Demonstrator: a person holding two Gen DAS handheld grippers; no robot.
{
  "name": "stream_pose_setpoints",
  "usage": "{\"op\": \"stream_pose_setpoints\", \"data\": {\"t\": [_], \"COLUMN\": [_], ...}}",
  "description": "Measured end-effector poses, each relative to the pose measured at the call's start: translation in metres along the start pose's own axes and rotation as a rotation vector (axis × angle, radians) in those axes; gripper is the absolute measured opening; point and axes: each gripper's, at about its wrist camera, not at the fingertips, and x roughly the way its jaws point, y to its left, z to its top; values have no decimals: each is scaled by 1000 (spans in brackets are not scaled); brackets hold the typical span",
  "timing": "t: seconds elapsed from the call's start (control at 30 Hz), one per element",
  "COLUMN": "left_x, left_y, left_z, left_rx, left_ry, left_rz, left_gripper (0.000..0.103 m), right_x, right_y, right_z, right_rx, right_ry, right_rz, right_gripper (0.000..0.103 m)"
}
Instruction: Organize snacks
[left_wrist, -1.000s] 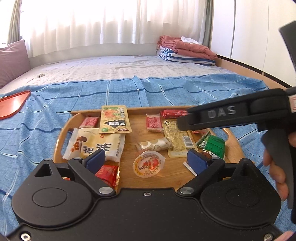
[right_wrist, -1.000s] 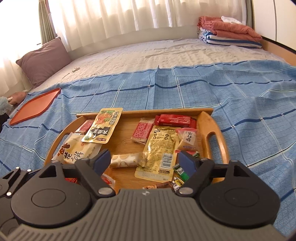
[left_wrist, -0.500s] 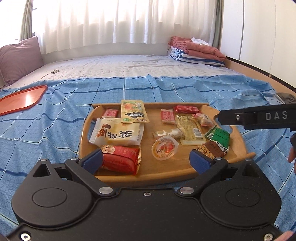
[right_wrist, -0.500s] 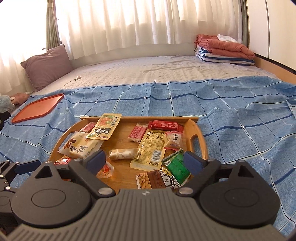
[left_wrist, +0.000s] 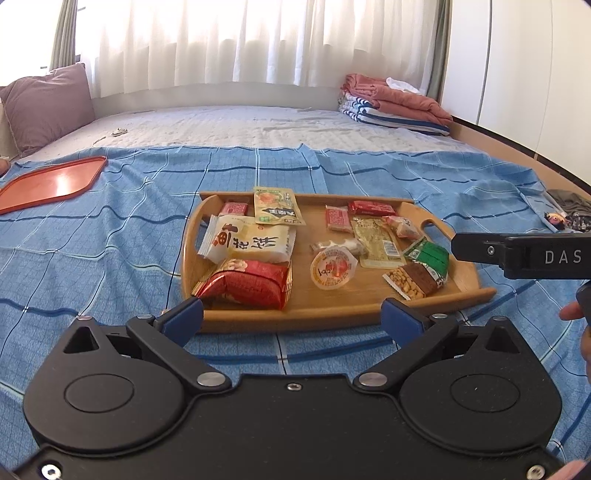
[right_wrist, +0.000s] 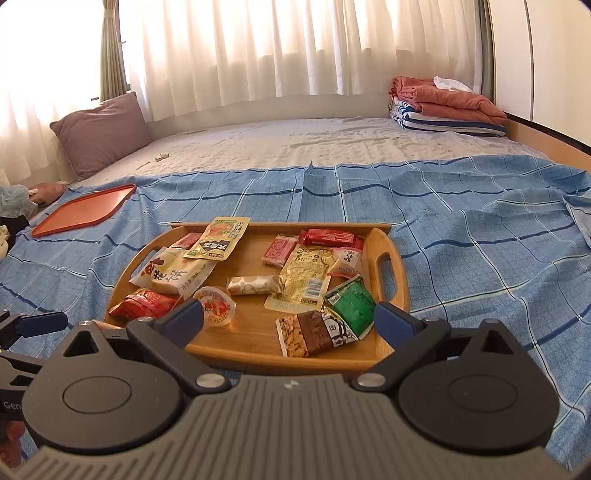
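A wooden tray (left_wrist: 186, 251) with two handles lies on the blue checked cover and holds several snacks. Among them are a red packet (left_wrist: 247, 284), a white packet (left_wrist: 251, 240), a jelly cup (left_wrist: 332, 267), a peanut bar (left_wrist: 413, 280), a green packet (left_wrist: 428, 254) and a yellow pouch (left_wrist: 277, 205). My left gripper (left_wrist: 291, 319) hovers in front of the tray's near rim, open and empty. My right gripper (right_wrist: 290, 320) sits over the tray's (right_wrist: 400, 280) near right part. Its jaws are opening, and nothing is gripped between them.
An orange tray (left_wrist: 51, 182) lies at the far left of the cover. A purple pillow (left_wrist: 44, 107) and folded blankets (left_wrist: 395, 103) rest at the head of the bed. The wooden bed edge runs along the right, with dark items (left_wrist: 569, 214) beside it.
Both grippers have drawn back from the tray, so the whole tray now shows ahead of them. The right jaws have spread wider.
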Motion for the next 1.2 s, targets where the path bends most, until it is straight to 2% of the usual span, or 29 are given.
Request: {"op": "stream_pose_setpoints", "data": {"t": [0.4, 0.83, 1.2], "left_x": [-18, -20, -7], "left_y": [7, 9, 15], "left_z": [-20, -43, -74], "left_rx": [-19, -9, -27], "left_ry": [4, 26, 80], "left_rz": [18, 35, 66], "left_gripper": [103, 103, 103], "right_x": [-14, -23, -9], "right_y": [5, 18, 27], "right_z": [-28, -61, -99], "right_rx": [-10, -23, -24], "right_ry": [-7, 0, 68], "right_rz": [-23, -25, -43], "right_gripper": [103, 103, 103]}}
